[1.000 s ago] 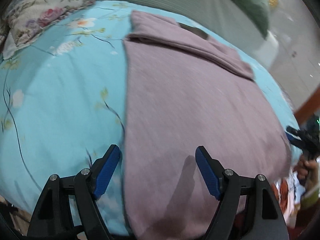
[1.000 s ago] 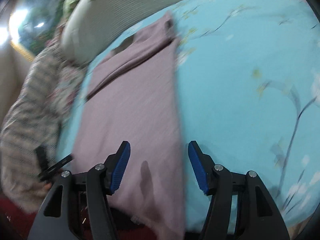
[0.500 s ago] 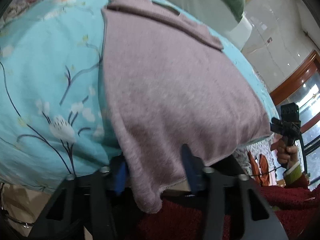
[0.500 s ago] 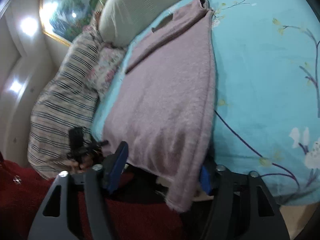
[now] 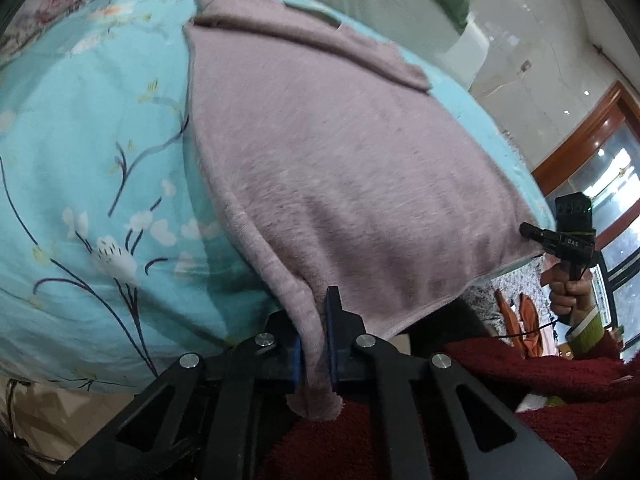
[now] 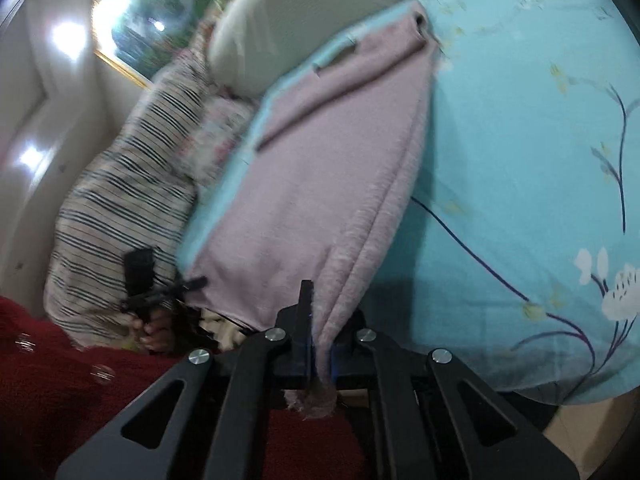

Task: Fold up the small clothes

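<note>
- The left gripper is being angled downward, its jaws closing with a near corner of the mauve garment pinched between the pads.
- The right gripper is being tilted down less steeply; the opposite near corner is being clamped tight.
- The garment is being stretched away from both grippers, lying flat across the blue floral bed, its far end folded over.
</note>
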